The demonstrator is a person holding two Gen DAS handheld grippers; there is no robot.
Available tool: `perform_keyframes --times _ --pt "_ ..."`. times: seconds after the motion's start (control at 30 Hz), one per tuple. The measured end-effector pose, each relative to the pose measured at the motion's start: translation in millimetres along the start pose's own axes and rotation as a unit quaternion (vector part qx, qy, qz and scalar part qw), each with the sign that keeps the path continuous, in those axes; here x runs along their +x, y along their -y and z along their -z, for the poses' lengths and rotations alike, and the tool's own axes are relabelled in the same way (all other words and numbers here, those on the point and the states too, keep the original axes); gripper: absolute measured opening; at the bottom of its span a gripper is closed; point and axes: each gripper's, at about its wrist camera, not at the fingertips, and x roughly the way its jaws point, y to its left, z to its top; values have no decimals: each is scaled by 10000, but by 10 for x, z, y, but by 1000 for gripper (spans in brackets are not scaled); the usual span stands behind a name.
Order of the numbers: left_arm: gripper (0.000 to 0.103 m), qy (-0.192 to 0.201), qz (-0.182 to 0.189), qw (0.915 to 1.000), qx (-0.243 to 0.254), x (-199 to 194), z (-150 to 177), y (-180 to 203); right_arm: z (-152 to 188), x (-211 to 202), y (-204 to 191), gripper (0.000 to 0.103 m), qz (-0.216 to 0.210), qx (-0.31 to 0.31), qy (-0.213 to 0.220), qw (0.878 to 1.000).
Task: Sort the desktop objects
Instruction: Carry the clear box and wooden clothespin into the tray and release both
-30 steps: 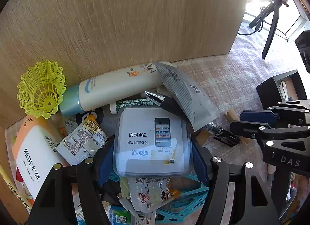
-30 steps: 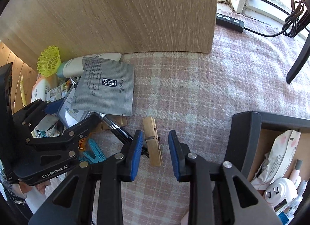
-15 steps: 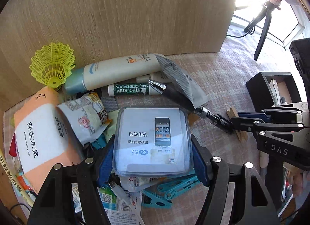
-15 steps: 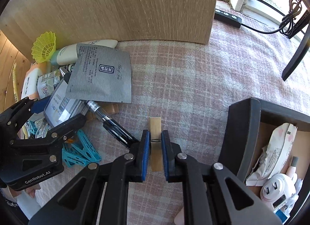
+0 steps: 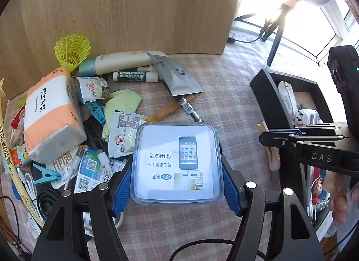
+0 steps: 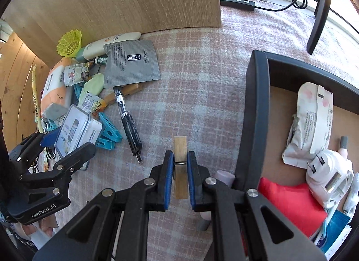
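the left tool [image 5: 177,184] pinched a clear plastic box [image 5: 176,163] by its two sides, and the box hung above the checked bench [image 6: 197,86] next to a pile of small things. the right tool [image 6: 180,178] was pressed onto a wooden clothespin [image 6: 180,166], close to the left wall of the black tray [image 6: 255,115]. a black pen [image 6: 129,124] lay on the bench between the two tools. a grey packet [image 6: 131,65] and a yellow shuttlecock [image 5: 73,51] sat near the wooden board [image 5: 125,7].
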Motion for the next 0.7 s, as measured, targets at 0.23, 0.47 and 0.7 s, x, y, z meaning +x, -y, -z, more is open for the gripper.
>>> perform_keyframes --times 0.23,0.47,0.7 --pt "67 122 199 9992 339 -118 54 528 144 -457 259 12 -45 89 285 9995" --pt "67 135 455 9952 855 -99 46 1213 369 -692 874 12 83 356 460 9983" --pt "67 69 699 9893 1279 -41 33 1865 594 -838 1460 12 374 834 559 9942"
